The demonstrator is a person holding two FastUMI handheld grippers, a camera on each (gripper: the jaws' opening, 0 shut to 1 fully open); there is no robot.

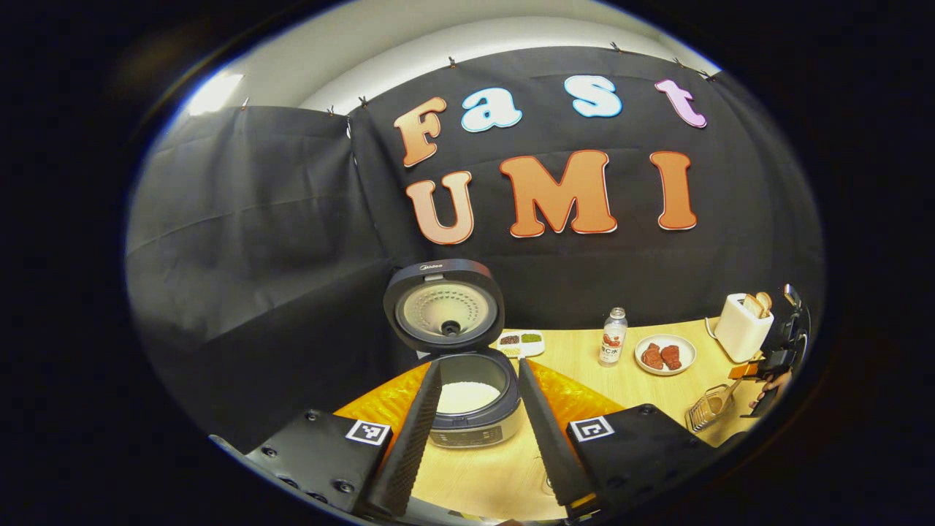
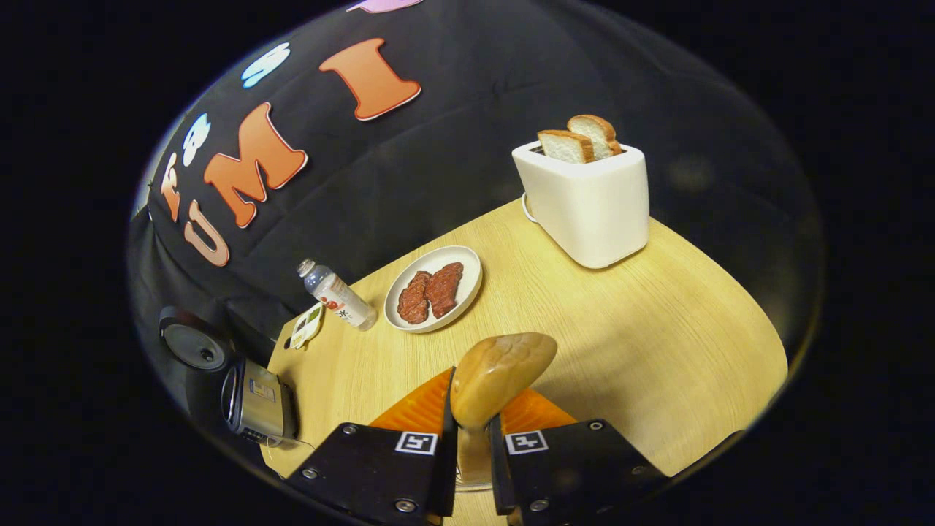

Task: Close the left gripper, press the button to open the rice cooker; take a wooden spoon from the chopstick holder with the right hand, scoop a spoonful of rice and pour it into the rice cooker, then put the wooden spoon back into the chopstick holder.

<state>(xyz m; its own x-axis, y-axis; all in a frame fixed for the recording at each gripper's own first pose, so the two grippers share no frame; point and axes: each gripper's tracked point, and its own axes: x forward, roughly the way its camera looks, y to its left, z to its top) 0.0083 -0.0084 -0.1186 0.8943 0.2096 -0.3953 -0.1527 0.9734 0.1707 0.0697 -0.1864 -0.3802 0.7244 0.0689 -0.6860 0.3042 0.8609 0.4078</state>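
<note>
I hold my left gripper (image 1: 478, 431) with fingers wide before the open rice cooker (image 1: 471, 398), keeping clear, while my right gripper (image 2: 471, 446) clamps the wooden spoon (image 2: 497, 376) bowl-up over the tabletop (image 2: 621, 336), near the chopstick holder (image 1: 707, 410).

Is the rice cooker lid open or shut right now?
Open: the rice cooker lid stands raised behind the pot, showing its inner plate and white rice inside.
</note>
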